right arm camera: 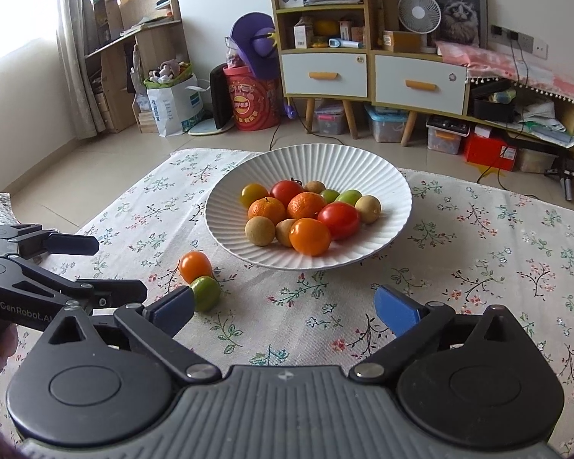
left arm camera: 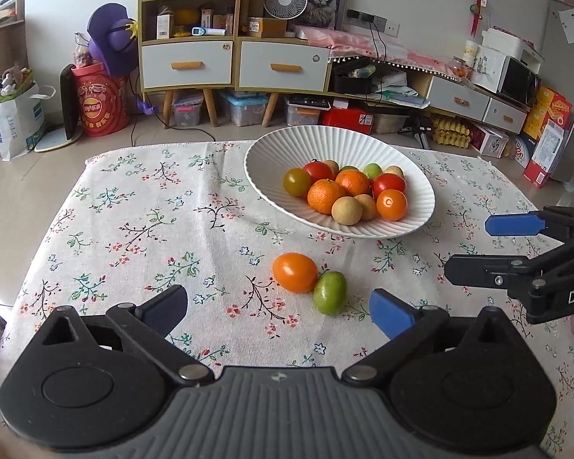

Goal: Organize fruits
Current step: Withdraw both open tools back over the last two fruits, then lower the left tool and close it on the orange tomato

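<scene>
blue-padded and spread wide with nothing gripped, the left gripper [left arm camera: 278, 308] is hovering just short of the touching orange tomato [left arm camera: 294, 272] and green fruit [left arm camera: 330, 292] lying on the floral cloth [left arm camera: 134, 229], the right gripper [right arm camera: 285, 306] likewise gaping beside them, the white bowl [left arm camera: 271, 145] sitting beyond.

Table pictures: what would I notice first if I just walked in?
Probably the white ribbed bowl toward the far side of the flowery tablecloth, piled with red, orange, green and tan fruits. Next, two strays lying on the cloth in front of it, touching each other: an orange tomato and a green fruit. Both grippers, left and right, hang open and empty near them.
</scene>
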`<action>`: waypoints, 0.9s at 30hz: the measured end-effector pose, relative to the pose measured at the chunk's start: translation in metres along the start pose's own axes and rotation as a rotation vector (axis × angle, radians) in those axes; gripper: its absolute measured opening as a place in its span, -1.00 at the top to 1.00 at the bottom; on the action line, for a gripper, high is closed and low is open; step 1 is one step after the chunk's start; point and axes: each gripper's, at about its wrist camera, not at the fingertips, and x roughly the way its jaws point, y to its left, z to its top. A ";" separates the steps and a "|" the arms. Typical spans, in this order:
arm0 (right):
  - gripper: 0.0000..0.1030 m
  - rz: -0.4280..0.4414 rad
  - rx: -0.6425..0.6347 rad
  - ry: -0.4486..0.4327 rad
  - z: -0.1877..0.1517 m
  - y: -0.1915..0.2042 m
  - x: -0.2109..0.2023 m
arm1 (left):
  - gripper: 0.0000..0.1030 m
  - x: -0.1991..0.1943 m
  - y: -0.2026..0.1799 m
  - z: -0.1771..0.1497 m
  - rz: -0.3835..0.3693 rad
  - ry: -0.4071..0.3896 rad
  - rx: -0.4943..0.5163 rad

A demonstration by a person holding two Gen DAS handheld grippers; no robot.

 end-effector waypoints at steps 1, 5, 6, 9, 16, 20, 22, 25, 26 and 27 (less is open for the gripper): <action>-0.95 0.000 0.000 0.002 -0.001 0.000 0.001 | -0.87 0.000 0.001 -0.001 0.001 0.001 0.002; -0.96 -0.006 -0.008 0.005 -0.005 0.005 0.005 | -0.87 0.001 0.006 -0.007 0.008 0.007 0.007; -0.96 -0.008 -0.009 0.007 -0.005 0.006 0.006 | -0.87 0.001 0.007 -0.008 0.011 0.008 0.008; -0.96 -0.012 -0.015 0.015 -0.007 0.010 0.011 | -0.87 0.003 0.011 -0.011 0.020 0.015 0.011; -0.96 -0.021 -0.034 0.032 -0.008 0.017 0.021 | -0.87 0.010 0.019 -0.018 0.047 0.020 0.026; -0.97 -0.026 -0.047 0.039 -0.011 0.022 0.025 | -0.87 0.015 0.024 -0.025 0.059 0.007 0.052; -0.97 -0.033 -0.057 0.043 -0.012 0.024 0.028 | -0.87 0.018 0.026 -0.028 0.062 0.000 0.063; -0.97 -0.043 -0.067 0.052 -0.014 0.025 0.032 | -0.87 0.024 0.028 -0.031 0.063 -0.011 0.074; -0.97 -0.045 -0.067 0.055 -0.014 0.025 0.033 | -0.87 0.026 0.029 -0.030 0.064 -0.012 0.077; -0.97 -0.046 -0.067 0.059 -0.015 0.025 0.034 | -0.87 0.028 0.029 -0.031 0.065 -0.013 0.079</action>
